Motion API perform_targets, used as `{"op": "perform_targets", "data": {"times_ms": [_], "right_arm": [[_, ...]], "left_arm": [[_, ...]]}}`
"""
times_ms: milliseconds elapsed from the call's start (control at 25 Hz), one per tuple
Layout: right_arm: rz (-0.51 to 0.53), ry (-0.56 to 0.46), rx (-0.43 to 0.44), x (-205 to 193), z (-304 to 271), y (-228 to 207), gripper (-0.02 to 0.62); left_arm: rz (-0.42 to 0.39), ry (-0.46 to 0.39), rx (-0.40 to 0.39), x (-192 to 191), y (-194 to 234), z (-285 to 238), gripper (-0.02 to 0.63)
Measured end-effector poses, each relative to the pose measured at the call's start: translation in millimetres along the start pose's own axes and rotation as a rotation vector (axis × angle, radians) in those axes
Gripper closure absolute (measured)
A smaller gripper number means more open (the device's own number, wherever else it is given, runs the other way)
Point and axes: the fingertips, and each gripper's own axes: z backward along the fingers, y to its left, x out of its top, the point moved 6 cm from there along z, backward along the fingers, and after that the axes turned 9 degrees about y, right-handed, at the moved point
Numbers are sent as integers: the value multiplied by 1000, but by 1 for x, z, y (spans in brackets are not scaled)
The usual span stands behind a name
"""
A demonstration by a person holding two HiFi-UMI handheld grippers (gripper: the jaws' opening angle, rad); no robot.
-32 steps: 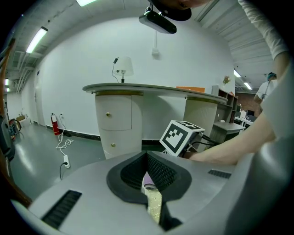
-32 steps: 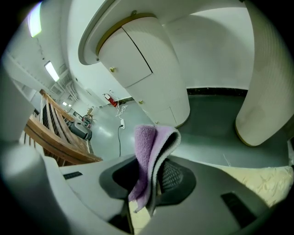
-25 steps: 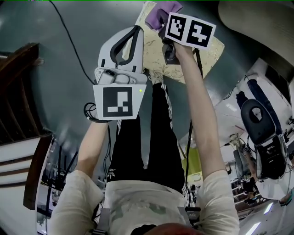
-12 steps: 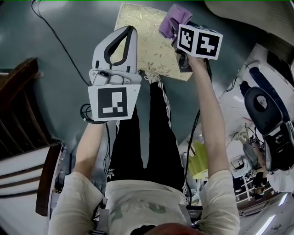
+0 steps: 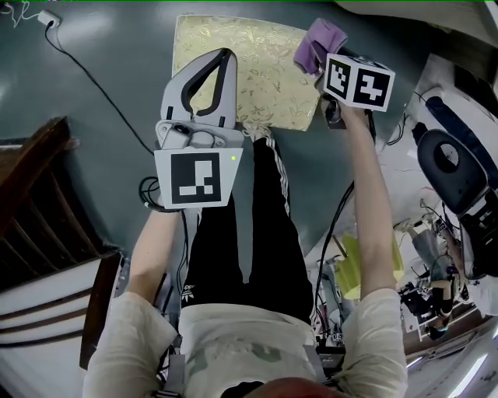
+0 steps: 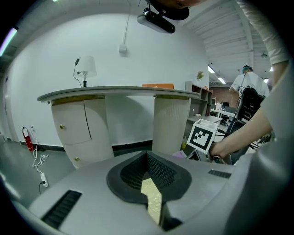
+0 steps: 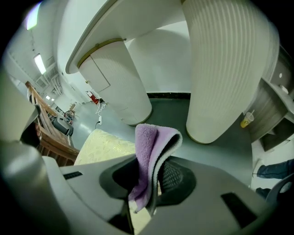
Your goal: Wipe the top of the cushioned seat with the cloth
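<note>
Well left of the left gripper (image 5: 220, 56): dark wooden furniture (image 5: 31, 194), plus a white plug (image 5: 47, 17) with its cable on the glossy grey-green floor (image 5: 85, 132).

Left gripper is over the left part of the cushioned seat (image 5: 264, 70). Jaws together at the tips, nothing held. Through the loop behind the tips, its own view shows only a strip of pale gold fabric. Can't tell if it touches the seat.

Ahead of it in the left gripper view:
- a curved tabletop (image 6: 115, 92) on a white ribbed column (image 6: 171, 124)
- rounded cupboard doors (image 6: 82, 124) with small knobs
- a lamp (image 6: 86, 68) on top at the left
- a plain white wall behind

The seat is squarish, pale gold with a leafy pattern, and stands on the floor in front of the person's legs (image 5: 249, 233), which are in black trousers with white side stripes. One shoe (image 5: 257, 132) is at the seat's near edge, just right of the left gripper.

Right gripper (image 7: 146, 193) is at the seat's right edge, clamped on the purple cloth (image 5: 317, 43). The cloth is folded double and sticks up past the jaws, with a pale inner side showing. It sits by the seat's far right corner; contact can't be told. In the right gripper view the seat lies below and to the left of the gripper, with a ribbed column ahead and to the right.

Well right of the right gripper: a black office chair (image 5: 450, 167) amid white clutter.
</note>
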Motion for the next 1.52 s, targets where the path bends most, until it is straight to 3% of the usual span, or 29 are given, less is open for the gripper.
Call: {"op": "perform_targets", "data": {"times_ms": [400,920,1160,1360,1520], "right_arm": [[-62,-3,-50,-23,13,-48,500],[-38,-17,-77,-19,20,-42,502],[19,-209,48,30,74,27,502],[41,-395,251,70,116,108,502],[154,-457,376,91,130,181,502]], "left_arm": [[-9,-5,-21,3,-22,-11,600],[12,-5,-4,-1,-17,-6,600],[64,-16,47,1,11,15,600],[117,-10,122,-8,42,44,600],[134,0,191,-18,72,67,600]]}}
